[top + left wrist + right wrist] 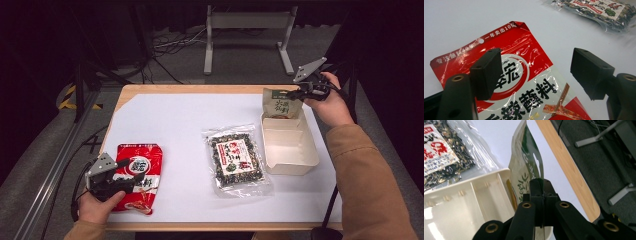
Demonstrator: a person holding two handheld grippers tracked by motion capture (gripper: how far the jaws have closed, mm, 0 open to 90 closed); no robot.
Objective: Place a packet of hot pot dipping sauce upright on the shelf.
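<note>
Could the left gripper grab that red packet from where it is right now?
Probably yes: the left gripper hangs right over the red packet with its jaws apart and nothing in between.

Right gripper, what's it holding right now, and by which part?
The right gripper is shut on the green-and-cream packet, pinching one side edge so it hangs upright at the far end of the cream tray.

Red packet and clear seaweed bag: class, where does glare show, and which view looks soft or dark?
Left gripper view: white glare streaks on the red packet; the clear seaweed bag is blurred. High view: the room past the table is dark. Right gripper view: a bright patch on the white tray.
</note>
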